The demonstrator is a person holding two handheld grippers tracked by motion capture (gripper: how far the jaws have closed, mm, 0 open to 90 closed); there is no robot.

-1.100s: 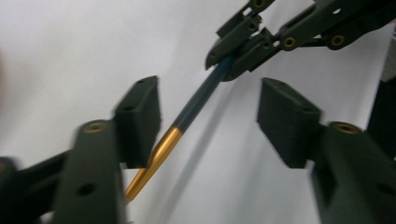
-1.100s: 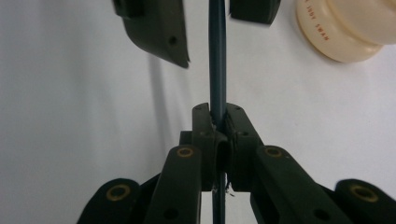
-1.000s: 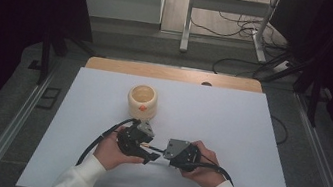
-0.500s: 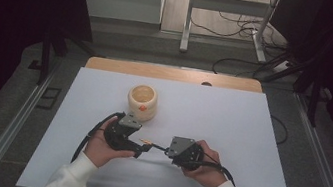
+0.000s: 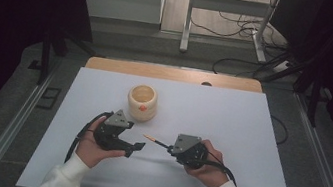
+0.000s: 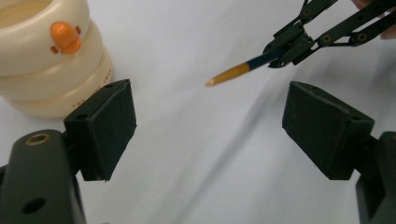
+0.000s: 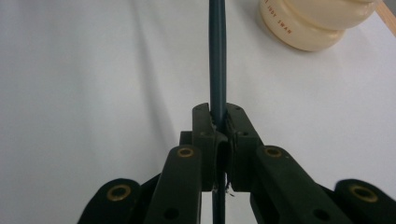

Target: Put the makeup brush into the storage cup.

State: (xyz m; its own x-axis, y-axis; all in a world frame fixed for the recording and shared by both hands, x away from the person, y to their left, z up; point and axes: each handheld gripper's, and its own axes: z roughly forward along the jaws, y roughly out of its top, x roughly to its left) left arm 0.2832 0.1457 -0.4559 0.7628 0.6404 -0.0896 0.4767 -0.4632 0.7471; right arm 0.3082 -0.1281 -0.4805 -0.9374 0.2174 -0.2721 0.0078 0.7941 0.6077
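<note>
Jaws: right gripper (image 7: 218, 126) clamped on a pencil (image 7: 217, 56), dark shaft running straight out between the pads, pale tip (image 6: 229, 74) forward and clear of the white table (image 5: 231, 119); left gripper (image 6: 210, 126) spread wide, holding nothing, the pencil tip just beyond its gap; cream ridged pot (image 5: 142, 102) with an orange mark stands beyond the left gripper, apart from both.
</note>
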